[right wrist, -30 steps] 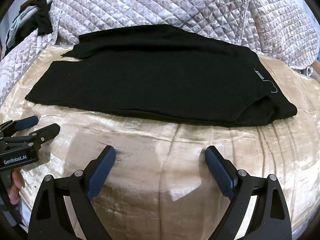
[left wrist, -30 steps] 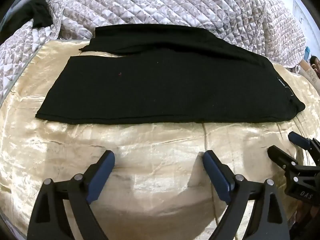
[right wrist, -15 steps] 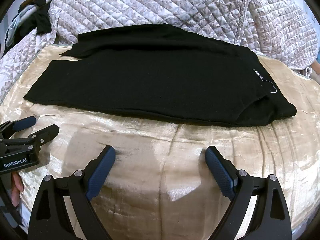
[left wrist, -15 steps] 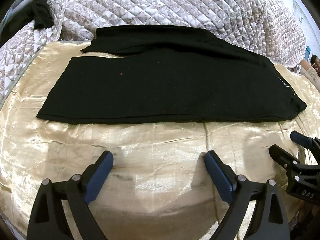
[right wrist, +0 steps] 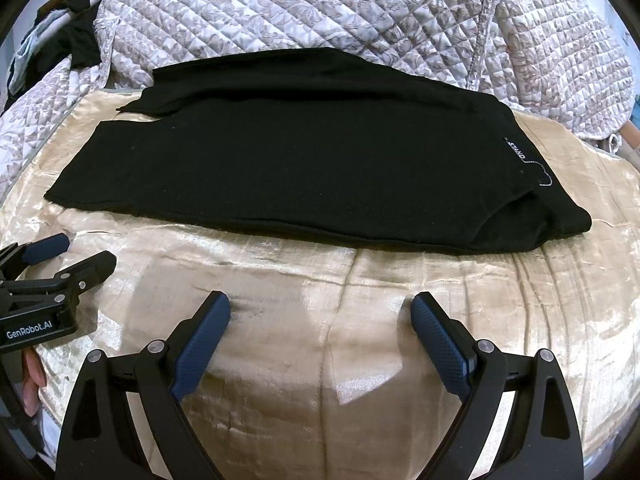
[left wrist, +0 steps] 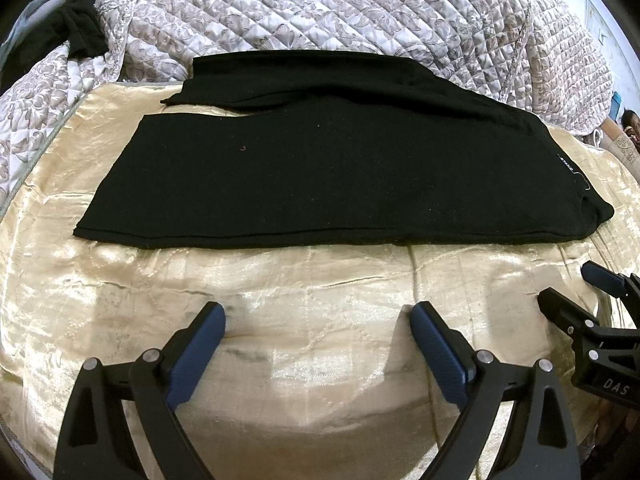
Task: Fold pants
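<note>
Nearest, the left gripper [left wrist: 316, 332] and right gripper [right wrist: 320, 320] hover spread wide and empty over the shiny, creased gold satin bedspread [left wrist: 280, 300], barely shifted from a second ago, so no fold seems begun. Beyond lie the matte black knit pants [right wrist: 300, 160], flat, legs roughly stacked, against the puffy grey-white quilted blanket [right wrist: 320, 12].

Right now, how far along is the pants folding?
Done: the black pants lie flat on the gold cloth, one leg laid over the other. In hand: nothing; left gripper and right gripper hover open, short of the fabric. Left: folding them across their length.
</note>
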